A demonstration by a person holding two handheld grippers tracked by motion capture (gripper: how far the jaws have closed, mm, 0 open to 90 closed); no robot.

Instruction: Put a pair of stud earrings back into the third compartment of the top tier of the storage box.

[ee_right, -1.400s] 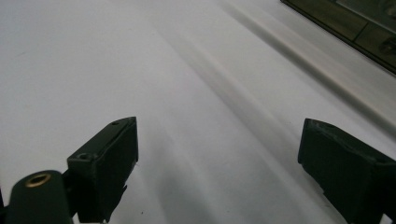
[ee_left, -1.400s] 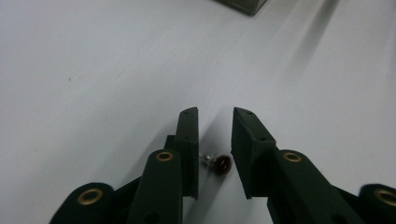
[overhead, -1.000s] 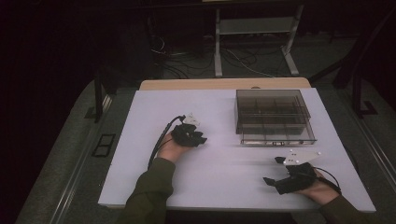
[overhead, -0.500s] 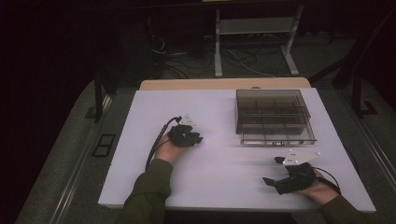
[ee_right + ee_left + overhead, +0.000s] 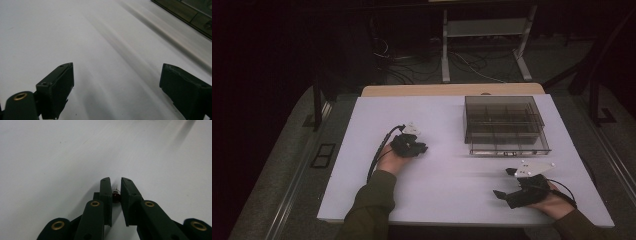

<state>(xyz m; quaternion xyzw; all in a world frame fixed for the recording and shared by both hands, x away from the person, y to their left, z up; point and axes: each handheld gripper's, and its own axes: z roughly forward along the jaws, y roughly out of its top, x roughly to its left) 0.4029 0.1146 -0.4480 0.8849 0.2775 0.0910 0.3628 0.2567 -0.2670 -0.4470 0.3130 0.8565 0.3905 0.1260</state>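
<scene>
Dark red bead-like part (image 5: 115, 195) with a thin wire lead sits between the jaws of the left gripper (image 5: 115, 185), low on the pads, lead poking up toward the tips. The jaws stand narrow on either side of it, almost shut; whether both pads actually touch it, I can't tell. In the high view the left gripper (image 5: 421, 148) is left of the tabletop's (image 5: 442, 125) centre, well apart from the organiser (image 5: 504, 125).

Right gripper (image 5: 116, 82): jaws spread wide, nothing between them, released. In the high view it (image 5: 504, 182) rests near the front-right corner, just in front of the organiser.

Judgement on the step in hand: this looks like a pick of the small part for sorting into the organiser.
- Close slowly and squarely; the part is round and tiny, so it can squirt out sideways.
- Grip on the body, not the lead; the lead would likely bend.
- Lift straight off the tabletop before moving right.
- Keep the right gripper parked, clear of the path.

Count:
- grippers: 2
- small part: 1 that I can make out
- organiser: 1, clear, divided into several compartments; contents too small to tell
- hands: 2
</scene>
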